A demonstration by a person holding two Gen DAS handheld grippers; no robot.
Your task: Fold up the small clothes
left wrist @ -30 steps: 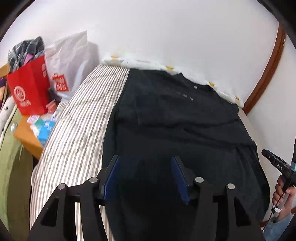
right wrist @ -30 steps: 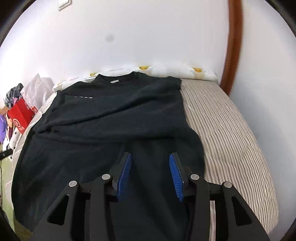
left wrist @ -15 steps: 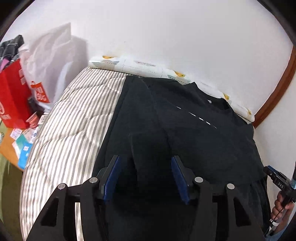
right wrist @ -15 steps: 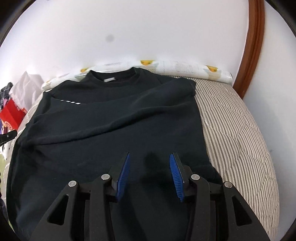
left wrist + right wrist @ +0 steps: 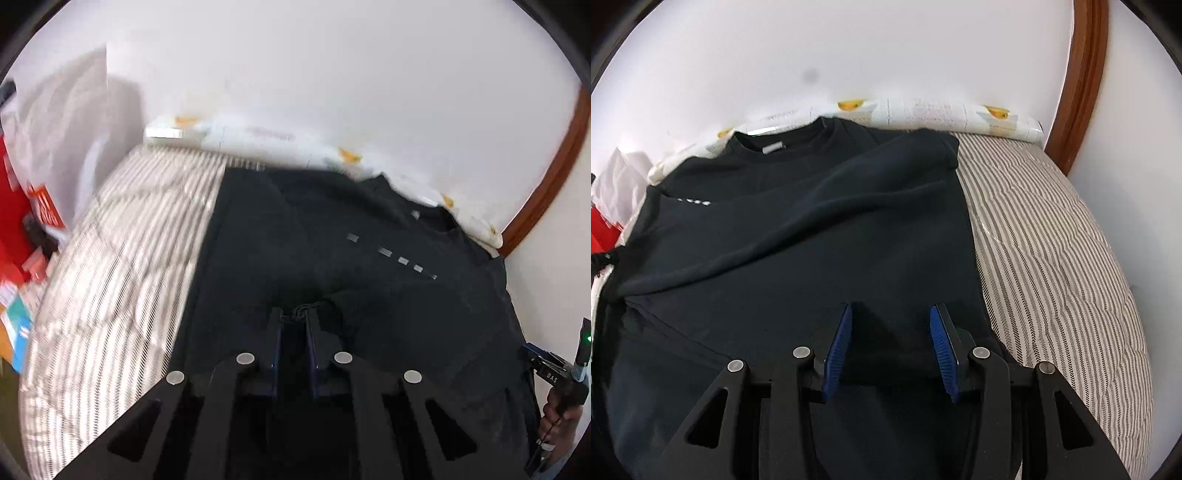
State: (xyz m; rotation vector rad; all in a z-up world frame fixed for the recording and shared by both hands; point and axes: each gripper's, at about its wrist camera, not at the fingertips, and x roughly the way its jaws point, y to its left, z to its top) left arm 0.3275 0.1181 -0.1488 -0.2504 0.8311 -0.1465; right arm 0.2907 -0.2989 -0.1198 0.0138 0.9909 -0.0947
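In the right wrist view the T-shirt lies spread on the bed, filling the frame's centre and left, its collar toward a patterned pillow along the wall at the top, bare bedding at right.

Black T-shirt on a grey-and-white striped bedcover; red bag at left frame edge; white wall.

black t-shirt lies spread on the striped bed — rumpled, collar toward the wall.
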